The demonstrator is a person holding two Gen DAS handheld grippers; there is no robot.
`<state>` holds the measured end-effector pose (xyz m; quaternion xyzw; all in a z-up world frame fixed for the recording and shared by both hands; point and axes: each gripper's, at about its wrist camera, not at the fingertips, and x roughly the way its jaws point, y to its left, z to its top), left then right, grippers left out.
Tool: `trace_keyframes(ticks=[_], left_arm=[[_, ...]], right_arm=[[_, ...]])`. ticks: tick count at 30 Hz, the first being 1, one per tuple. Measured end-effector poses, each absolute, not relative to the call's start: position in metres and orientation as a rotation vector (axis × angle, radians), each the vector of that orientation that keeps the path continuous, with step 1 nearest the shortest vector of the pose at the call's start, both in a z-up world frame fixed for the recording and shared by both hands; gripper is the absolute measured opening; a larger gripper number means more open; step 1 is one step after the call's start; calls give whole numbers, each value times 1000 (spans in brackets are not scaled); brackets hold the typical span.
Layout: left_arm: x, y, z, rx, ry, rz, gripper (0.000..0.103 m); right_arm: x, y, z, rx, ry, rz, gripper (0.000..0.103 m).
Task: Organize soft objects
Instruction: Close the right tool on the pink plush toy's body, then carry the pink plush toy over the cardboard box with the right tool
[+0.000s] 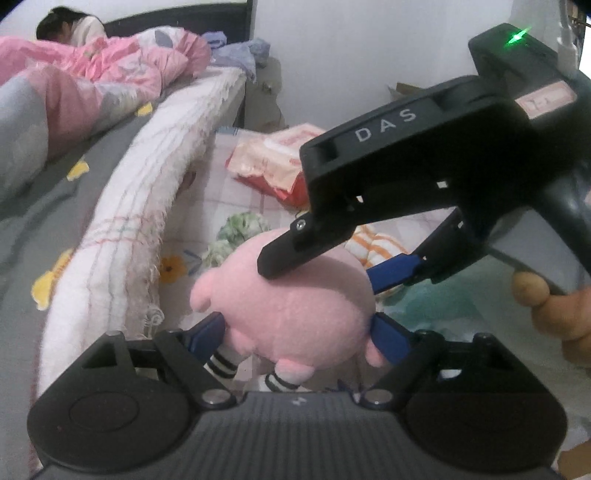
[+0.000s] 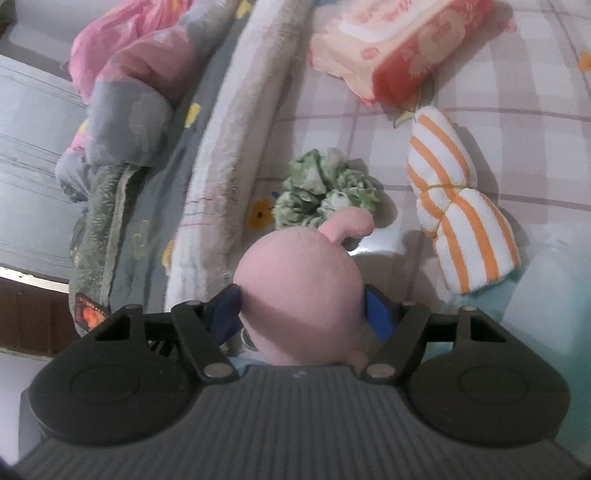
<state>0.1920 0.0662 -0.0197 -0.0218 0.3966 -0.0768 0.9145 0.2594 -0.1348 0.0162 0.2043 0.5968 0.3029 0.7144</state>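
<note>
Pink plush fills the middle of both views: a round pink plush toy [image 1: 295, 314] with stubby limbs and black-and-white striped legs sits between our two tools above a checked bedsheet [image 1: 229, 192]. We have our left gripper [image 1: 299, 332] closed on its body, one blue pad [image 1: 388, 338] pressed into each flank. From the left wrist view we also see our right gripper [image 1: 325, 271] reaching in from the right, its black upper finger lying on top of the toy and a blue pad against the far side; the right wrist view shows its pads squeezed against the toy [image 2: 299, 291], so both tongs hold the same plush. Beyond it on the sheet lie a green patterned scrunchie [image 2: 327, 188], just beside the toy's ear, an orange-and-white striped rolled towel [image 2: 461, 206] to the right, and a red-and-cream pack of wipes [image 2: 399, 48] further back. A white fringed blanket [image 1: 147, 221] runs along the left, next to a higher bed where a person [image 1: 66, 29] lies under a pink quilt [image 1: 110, 70].
</note>
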Motion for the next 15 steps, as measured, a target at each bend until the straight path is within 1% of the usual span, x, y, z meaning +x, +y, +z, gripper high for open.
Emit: trace_keyframes(ticks=[8, 15], left_arm=[[155, 56, 23, -17, 743, -149, 87], [117, 25, 58, 36, 680, -154, 87]], right_arm=[[222, -154, 60, 493, 1244, 716, 70], [178, -192, 98, 512, 1149, 748, 70]])
